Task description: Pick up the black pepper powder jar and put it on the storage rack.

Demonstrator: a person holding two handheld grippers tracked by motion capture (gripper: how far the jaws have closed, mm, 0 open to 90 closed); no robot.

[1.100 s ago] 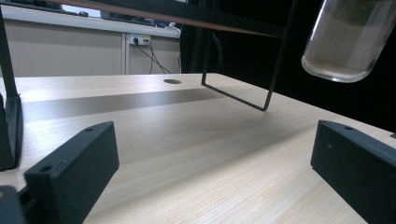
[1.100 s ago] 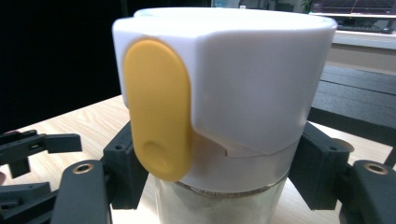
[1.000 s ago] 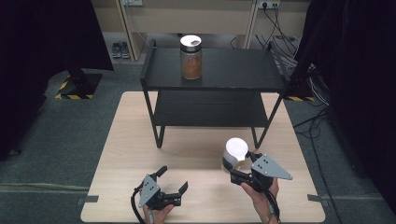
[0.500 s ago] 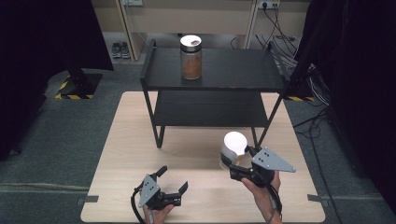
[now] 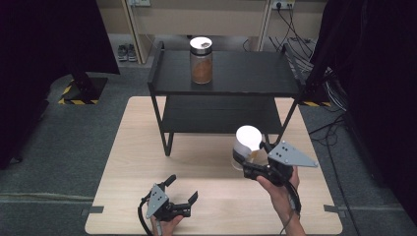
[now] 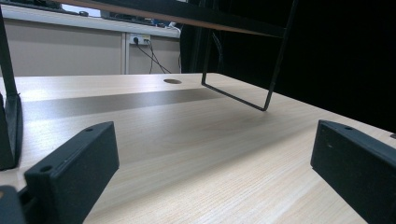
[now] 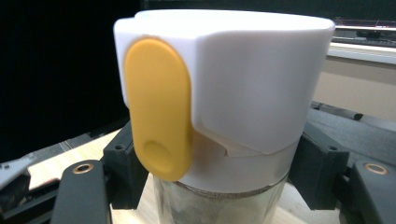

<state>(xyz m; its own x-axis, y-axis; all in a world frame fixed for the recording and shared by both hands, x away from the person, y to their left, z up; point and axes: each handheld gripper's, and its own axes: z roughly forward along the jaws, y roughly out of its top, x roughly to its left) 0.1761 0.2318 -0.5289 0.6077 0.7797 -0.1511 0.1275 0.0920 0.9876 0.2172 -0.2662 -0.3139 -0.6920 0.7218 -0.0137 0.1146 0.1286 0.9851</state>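
Right gripper (image 5: pixel 246 164) was clamped on the white-lidded jar (image 5: pixel 247 147), jaws pinching the glass just under the lid (image 7: pixel 224 70). Jar upright, long axis vertical, lifted off the table (image 5: pixel 128 162) near its front right. The black shelf (image 5: pixel 226 73) lay straight ahead of it, farther from the person; the other jar (image 5: pixel 201 60) sat on the top tier's left part, so the right part looked free. Clearance under the jar was hard to judge, probably small. Left gripper (image 5: pixel 179 189) rested low on the table, jaws apart, holding nothing, well left of the jar.

Smooth white plastic lid (image 7: pixel 243 79) on glass jar (image 7: pixel 224 205); matt wooden table (image 5: pixel 206 157).
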